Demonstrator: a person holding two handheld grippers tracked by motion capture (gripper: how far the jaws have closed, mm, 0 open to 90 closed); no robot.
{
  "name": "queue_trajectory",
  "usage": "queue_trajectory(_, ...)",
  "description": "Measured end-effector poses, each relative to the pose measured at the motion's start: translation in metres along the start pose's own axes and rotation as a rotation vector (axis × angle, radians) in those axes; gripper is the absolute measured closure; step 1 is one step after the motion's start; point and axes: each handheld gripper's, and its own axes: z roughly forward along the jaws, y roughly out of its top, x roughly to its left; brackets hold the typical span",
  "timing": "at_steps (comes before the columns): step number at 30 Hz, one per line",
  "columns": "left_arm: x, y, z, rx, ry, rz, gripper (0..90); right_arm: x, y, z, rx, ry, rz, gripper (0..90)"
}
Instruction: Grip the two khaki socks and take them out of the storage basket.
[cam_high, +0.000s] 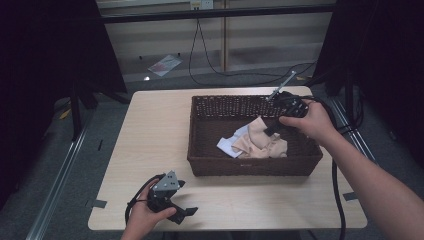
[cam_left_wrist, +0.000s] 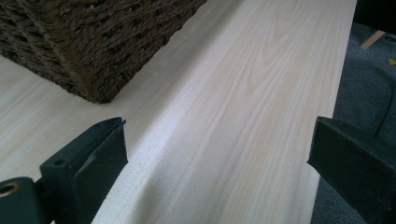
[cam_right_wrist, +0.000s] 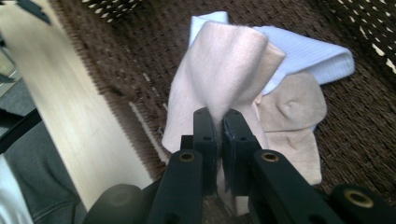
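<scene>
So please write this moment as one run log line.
right gripper: shut on beige cloth, lifted inside dark woven basket | left gripper: open, holds nothing, over pale wooden table | white ribbed cloth: in basket

A light wooden table (cam_high: 150, 150) stands on a grey carpeted floor (cam_high: 60, 165). Beyond the table's far edge a black cable (cam_high: 210, 65) loops down from a wall socket (cam_high: 201, 4) and trails across the floor. A pale sheet with red marking (cam_high: 165, 64) lies on the floor near the wall. Dark curtains (cam_high: 45, 60) hang at both sides.
</scene>
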Motion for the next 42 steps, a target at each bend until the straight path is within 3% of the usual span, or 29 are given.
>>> queue_trajectory(22,-0.001,0.000,0.001,0.004,-0.001,0.000,3.8,0.020,-0.002,-0.025,-0.029,0.043,-0.071,85.1)
queue_trajectory(31,-0.001,0.001,0.001,0.007,0.000,0.003,3.8,0.026,-0.006,-0.027,-0.021,0.062,-0.087,85.1)
queue_trajectory(42,-0.002,0.001,0.002,0.006,-0.003,0.003,3.8,0.043,-0.017,-0.030,-0.020,0.093,-0.137,84.8)
